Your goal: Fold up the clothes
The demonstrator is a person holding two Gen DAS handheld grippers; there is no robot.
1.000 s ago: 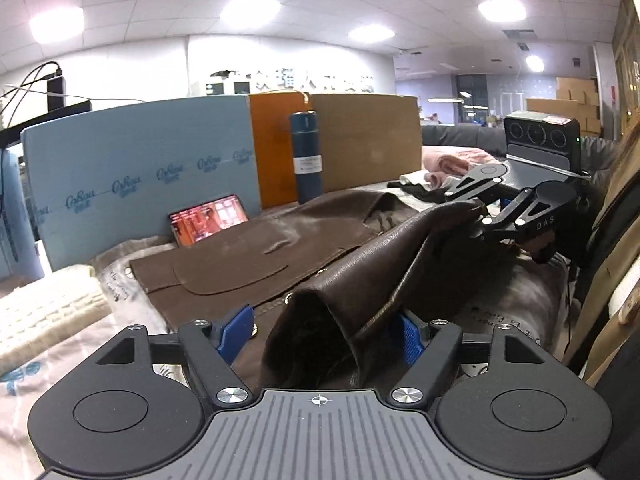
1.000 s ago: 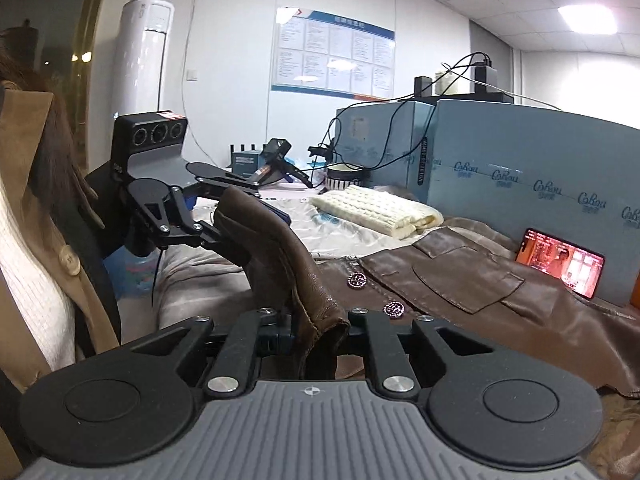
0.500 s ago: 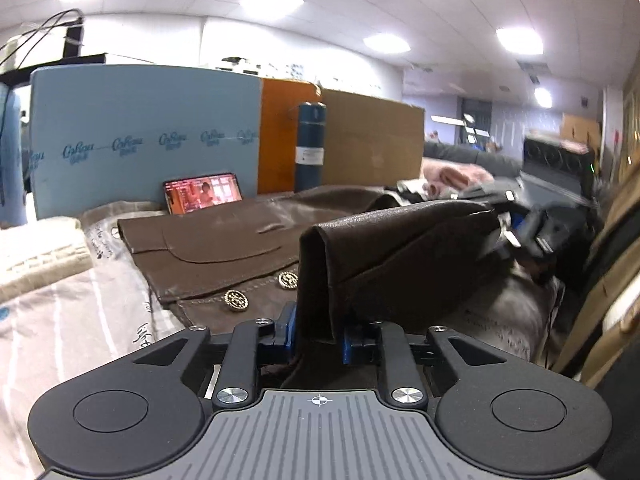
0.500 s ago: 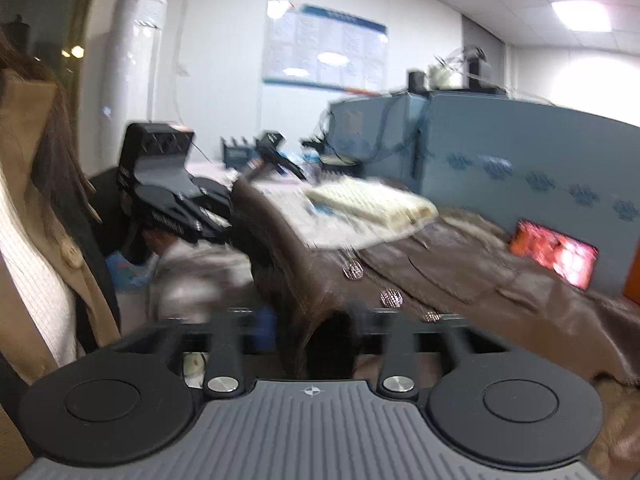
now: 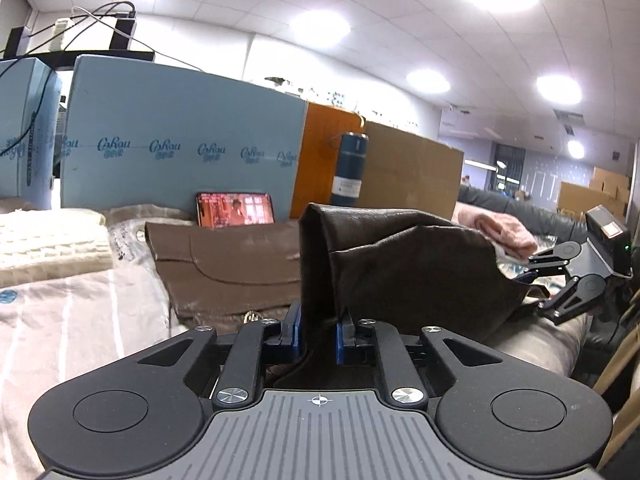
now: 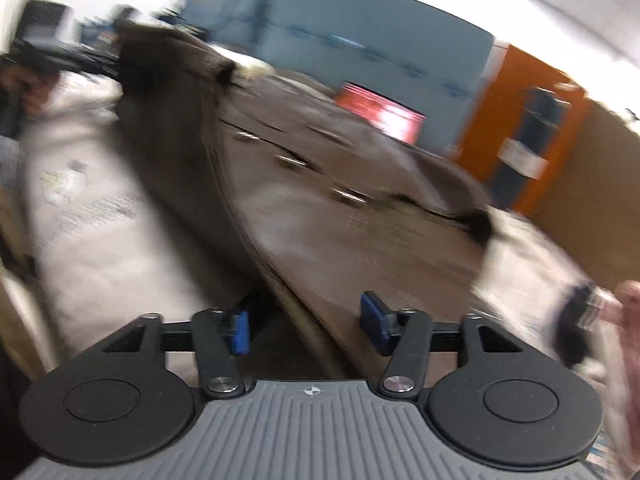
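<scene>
Two grippers on one brown leather jacket (image 5: 240, 264), spread in front of the phone (image 5: 234, 209). Left gripper (image 5: 318, 330) has just clamped a raised fold. Right gripper (image 6: 306, 324) jaws have been closing but stand apart, hem between them, unpinched. Heavy, slick, stiff-ish stuff — grab seams.

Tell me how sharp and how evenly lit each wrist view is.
Left wrist view: sharp, the brown leather jacket and phone screen crisp; ceiling lights blow out to white glare; fisheye bends the blue foam board. Right wrist view: heavy motion blur smears the jacket and its buttons; only the gripper body stays sharp.
</scene>
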